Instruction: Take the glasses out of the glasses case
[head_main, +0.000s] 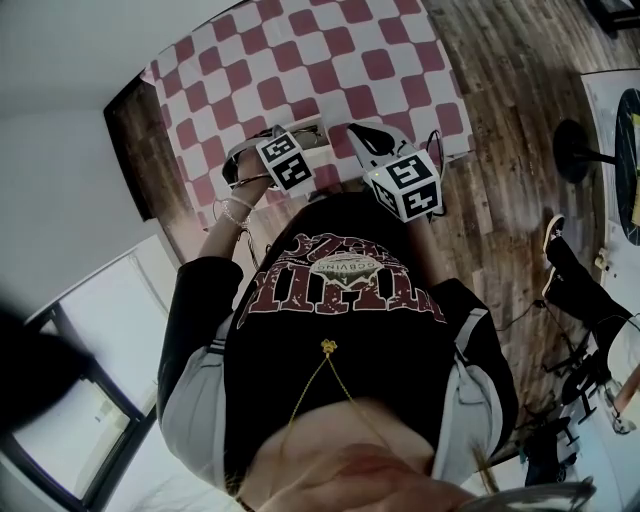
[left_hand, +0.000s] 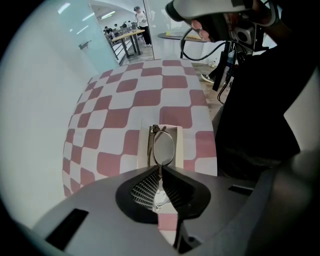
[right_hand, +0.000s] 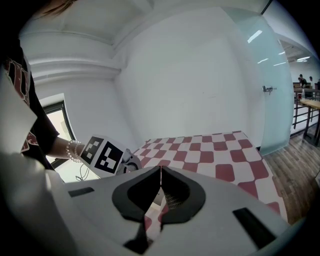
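Left gripper (left_hand: 160, 169) fingers clamp the glasses (left_hand: 163, 147), long axis pointing straight ahead; right gripper (right_hand: 160, 171) fingers together.

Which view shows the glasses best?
The left gripper view: the glasses sit clamped in the left tongs, one lens clear. In the head view and the right gripper view I cannot make them out.

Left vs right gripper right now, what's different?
The left gripper is clamped on the glasses; the right gripper is shut on nothing. The left gripper points down at the pale case on the checkered cloth; the right gripper aims out over the cloth toward the white wall. Shared: both have jaws together.
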